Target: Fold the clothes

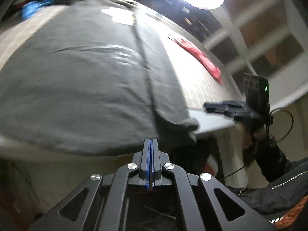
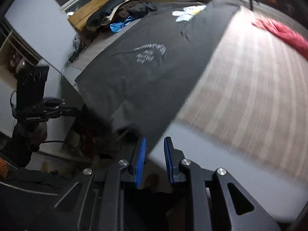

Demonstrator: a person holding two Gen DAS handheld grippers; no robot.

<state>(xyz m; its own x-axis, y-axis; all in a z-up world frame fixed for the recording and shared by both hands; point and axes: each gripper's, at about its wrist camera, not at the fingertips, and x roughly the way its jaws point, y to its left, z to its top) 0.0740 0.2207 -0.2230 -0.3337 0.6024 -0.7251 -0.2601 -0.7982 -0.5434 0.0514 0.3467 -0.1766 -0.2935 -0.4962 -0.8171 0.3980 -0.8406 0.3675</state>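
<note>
Two tools: left tool point(image 1: 151, 144) pressed together, empty; right tool point(image 2: 154, 144) apart, straddling shirt corner.
Shirt: grey shirt point(image 1: 80, 77) spread flat on bed point(image 2: 250, 100).
Progress: nothing folded yet, judged.

Dark grey tee point(image 2: 154, 73), white chest print, spread flat, hem apparently overhanging bed edge.

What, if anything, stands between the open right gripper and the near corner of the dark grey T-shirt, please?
Nothing visible does. In the right wrist view the right gripper is open, and the near corner of the dark grey T-shirt already reaches down between its blue pads. Motion blur hides whether they touch it. The red garment lies far off.
</note>
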